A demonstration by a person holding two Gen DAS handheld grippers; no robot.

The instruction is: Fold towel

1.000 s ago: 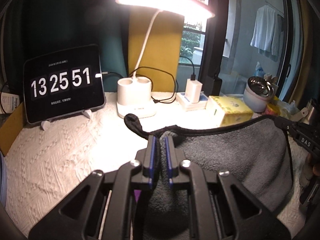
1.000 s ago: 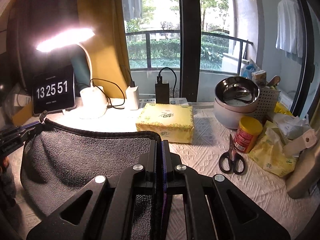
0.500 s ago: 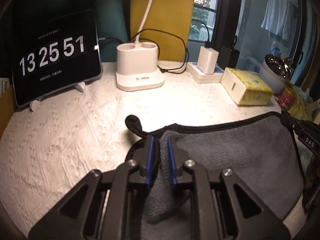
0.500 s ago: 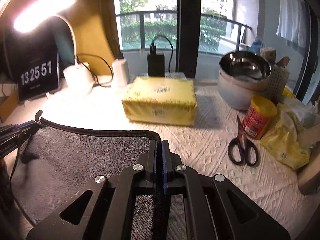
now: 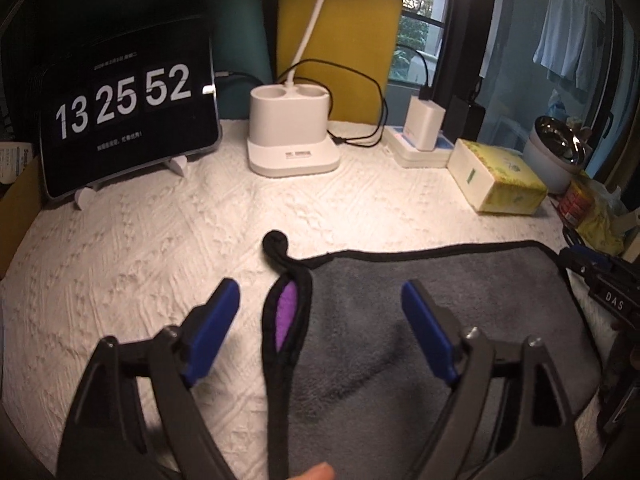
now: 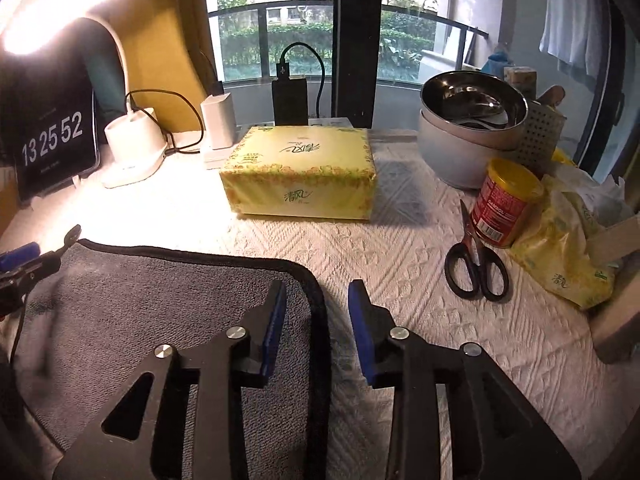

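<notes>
A grey towel point(image 5: 420, 312) with black trim lies folded on the white textured table cover; it also shows in the right wrist view point(image 6: 160, 304). Its left corner curls up, showing a purple underside point(image 5: 286, 312) and a hanging loop point(image 5: 274, 242). My left gripper point(image 5: 320, 296) is open, its blue-padded fingers astride that left edge, holding nothing. My right gripper point(image 6: 316, 296) is open over the towel's right corner, its fingers on either side of the trim. Each gripper shows at the edge of the other's view.
A tablet clock point(image 5: 124, 104), white lamp base point(image 5: 294, 140), charger point(image 5: 426, 128), yellow tissue pack point(image 6: 304, 172), steel bowl point(image 6: 472, 108), red can point(image 6: 504, 200), scissors point(image 6: 476, 256) and yellow bags point(image 6: 568, 252) crowd the back and right of the table.
Both grippers lowered the towel's far edge onto the table and opened, letting the towel go. It now lies flat.
</notes>
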